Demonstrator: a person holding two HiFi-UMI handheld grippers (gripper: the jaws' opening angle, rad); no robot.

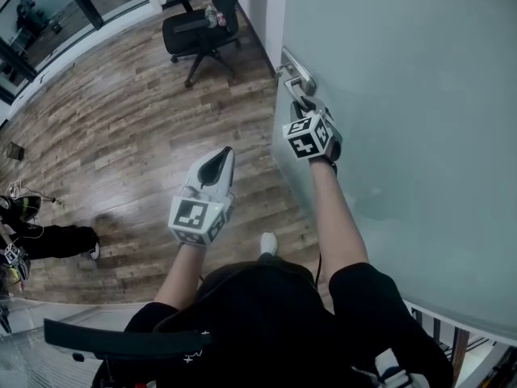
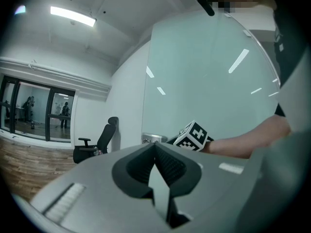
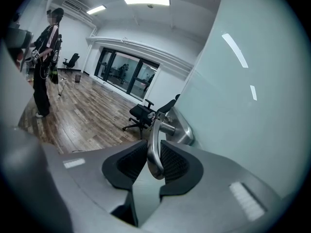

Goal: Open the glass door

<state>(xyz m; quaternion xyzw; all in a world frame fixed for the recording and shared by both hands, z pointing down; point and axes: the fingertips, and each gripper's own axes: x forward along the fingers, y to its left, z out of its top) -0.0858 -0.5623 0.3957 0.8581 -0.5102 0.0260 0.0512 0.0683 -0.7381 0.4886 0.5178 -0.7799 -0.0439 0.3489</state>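
Note:
The frosted glass door (image 1: 404,95) fills the right side of the head view. Its metal lever handle (image 1: 297,83) juts out from the door's left edge. My right gripper (image 1: 300,102) is shut on that lever. In the right gripper view the lever (image 3: 154,147) runs upright between the two pads and both pads press on it, with the round handle mount (image 3: 182,130) just beyond. My left gripper (image 1: 218,158) hangs to the left of the door, over the floor. Its jaws meet at the tips and hold nothing (image 2: 155,149). It looks toward the door (image 2: 204,81) and the right gripper's marker cube (image 2: 193,136).
A black office chair (image 1: 202,23) stands on the wooden floor (image 1: 129,136) beyond the door's edge. A person's dark trouser leg and shoe (image 1: 48,237) show at the far left; a standing person (image 3: 46,57) appears in the right gripper view. Dark-framed glass walls (image 2: 34,115) line the far side.

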